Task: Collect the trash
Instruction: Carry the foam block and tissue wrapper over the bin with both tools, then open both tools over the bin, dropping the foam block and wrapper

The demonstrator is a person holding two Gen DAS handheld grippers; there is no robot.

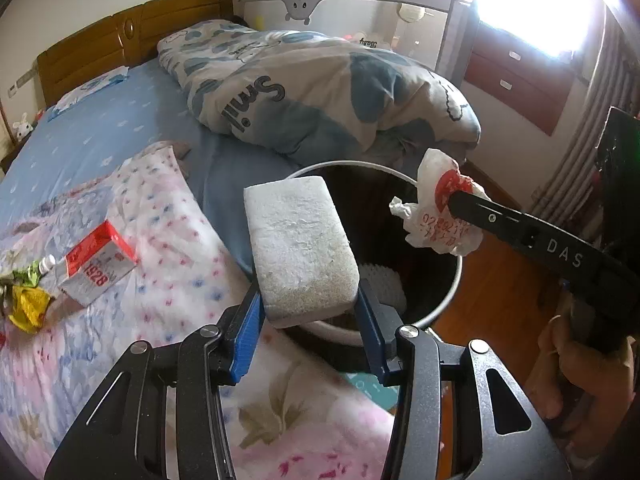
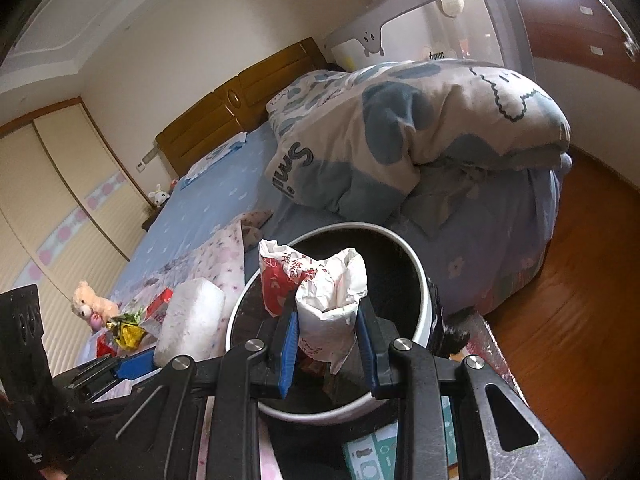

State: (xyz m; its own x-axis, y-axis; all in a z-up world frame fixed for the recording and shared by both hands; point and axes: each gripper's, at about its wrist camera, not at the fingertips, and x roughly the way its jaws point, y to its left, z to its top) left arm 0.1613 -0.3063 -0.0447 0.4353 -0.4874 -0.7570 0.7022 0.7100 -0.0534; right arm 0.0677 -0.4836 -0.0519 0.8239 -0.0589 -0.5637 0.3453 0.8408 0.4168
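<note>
My left hand-held gripper [image 1: 310,312] clamps a white foam block [image 1: 298,248] between its blue pads [image 1: 246,336]. The block stands nearly upright and tilts away from me. It sits above the near rim of the bin [image 1: 444,308], partly over the bed edge.

My right hand-held gripper [image 2: 326,344] is closed to a narrow gap on a crumpled white wrapper [image 2: 332,300] with red print. The wrapper sticks up from between the pads and hangs over the bin [image 2: 416,280] opening. In the left view the same wrapper [image 1: 436,208] hangs at the tip of the right gripper's finger, over the far right part of the rim.

The bin is round, with a white rim and a dark inside. It stands on the floor [image 2: 580,300] just beside the bed [image 1: 100,132]. A white ribbed item [image 1: 384,280] lies inside it.

More trash lies on the floral blanket [image 1: 168,264] on the bed, well apart from the bin:
- a red and white carton [image 1: 96,264], lying on its side;
- a small white tube [image 1: 46,264], touching the carton;
- yellow and green foil wrappers [image 1: 24,300], just beside the tube.

A folded quilt [image 1: 320,88] lies on the bed beyond the bin. A soft toy [image 2: 90,304] sits near the foil wrappers.
</note>
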